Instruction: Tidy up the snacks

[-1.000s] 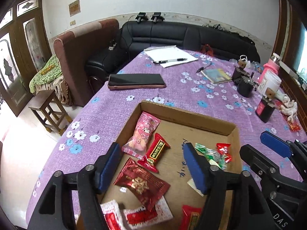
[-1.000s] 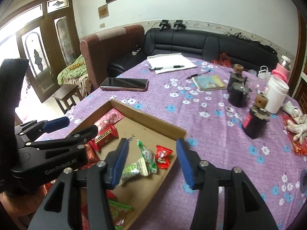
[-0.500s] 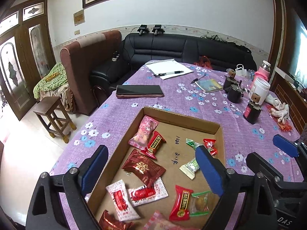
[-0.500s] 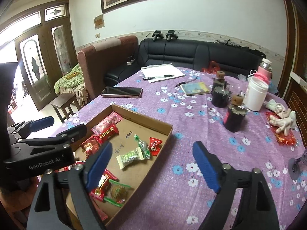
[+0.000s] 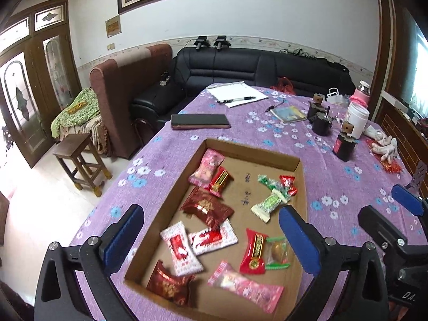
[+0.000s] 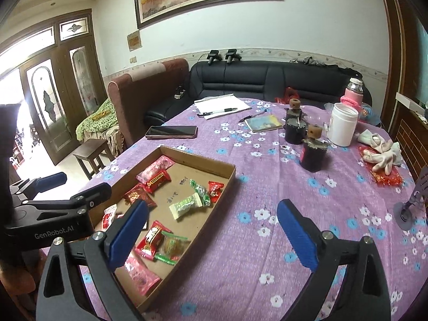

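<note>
A shallow cardboard tray (image 5: pixel 251 149) (image 6: pixel 198 157) lies on the purple flowered tablecloth and holds several wrapped snacks: a pink pack (image 5: pixel 207 164), a dark red pack (image 5: pixel 207 208), white-and-red packs (image 5: pixel 180 251), a green candy (image 5: pixel 268 203) (image 6: pixel 187 203). My left gripper (image 5: pixel 211 243) is open and empty, raised over the tray's near end. My right gripper (image 6: pixel 212 231) is open and empty, raised above the tray's right edge. Each gripper shows at the edge of the other's view.
A phone (image 5: pixel 200 121) (image 6: pixel 171 131), papers with a pen (image 5: pixel 236 95), a booklet (image 6: pixel 266 122), dark jars (image 6: pixel 311 155), a white tub (image 6: pixel 342 127), a pink flask (image 6: pixel 353 91) and gloves (image 6: pixel 382 151) lie beyond the tray. Sofa and stool (image 5: pixel 80 160) stand past the table's edge.
Both grippers have pulled back and up from the tray, and their jaws have opened wider. More of the tray and its snacks is in view.
</note>
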`<state>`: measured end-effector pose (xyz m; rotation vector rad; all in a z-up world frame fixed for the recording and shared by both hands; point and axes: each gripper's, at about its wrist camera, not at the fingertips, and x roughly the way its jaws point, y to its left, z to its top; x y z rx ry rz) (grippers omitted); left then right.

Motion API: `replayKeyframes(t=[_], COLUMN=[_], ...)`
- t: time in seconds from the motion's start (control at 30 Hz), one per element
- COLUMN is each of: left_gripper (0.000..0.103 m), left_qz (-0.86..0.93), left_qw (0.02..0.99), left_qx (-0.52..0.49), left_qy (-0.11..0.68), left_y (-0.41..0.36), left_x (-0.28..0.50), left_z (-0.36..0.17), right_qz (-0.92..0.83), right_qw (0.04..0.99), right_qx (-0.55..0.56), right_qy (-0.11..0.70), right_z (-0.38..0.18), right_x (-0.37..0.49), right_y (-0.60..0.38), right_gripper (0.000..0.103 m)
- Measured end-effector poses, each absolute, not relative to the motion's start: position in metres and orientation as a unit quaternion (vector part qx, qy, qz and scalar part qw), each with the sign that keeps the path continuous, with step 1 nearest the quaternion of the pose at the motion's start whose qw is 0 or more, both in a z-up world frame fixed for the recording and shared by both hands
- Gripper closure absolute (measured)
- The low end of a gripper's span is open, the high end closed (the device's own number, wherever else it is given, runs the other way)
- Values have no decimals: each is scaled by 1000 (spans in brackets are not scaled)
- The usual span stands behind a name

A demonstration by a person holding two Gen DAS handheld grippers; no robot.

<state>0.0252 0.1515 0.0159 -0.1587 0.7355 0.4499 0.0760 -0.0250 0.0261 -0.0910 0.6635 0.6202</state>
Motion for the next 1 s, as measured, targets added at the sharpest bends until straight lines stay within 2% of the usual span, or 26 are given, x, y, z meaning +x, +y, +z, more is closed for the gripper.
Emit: replayKeyframes(t=[0.17,0.47,1.0], left_gripper=[1,1,1], left_qz=[255,243,238], left_qw=[894,923,932], left_qx=[-67,-90,-88], left_qy=[361,285,258], left_y=[150,149,137], left_x=[10,-40,-86], left_z=[16,43,54], right_qz=[297,305,317], right_qw=[901,902,900], right_qx=[-39,-49,-45], right_qy=[312,301,297], right_z=[29,32,27], right_x=[63,37,7], right_y=[-33,-38,-48], right_gripper=[6,6,5])
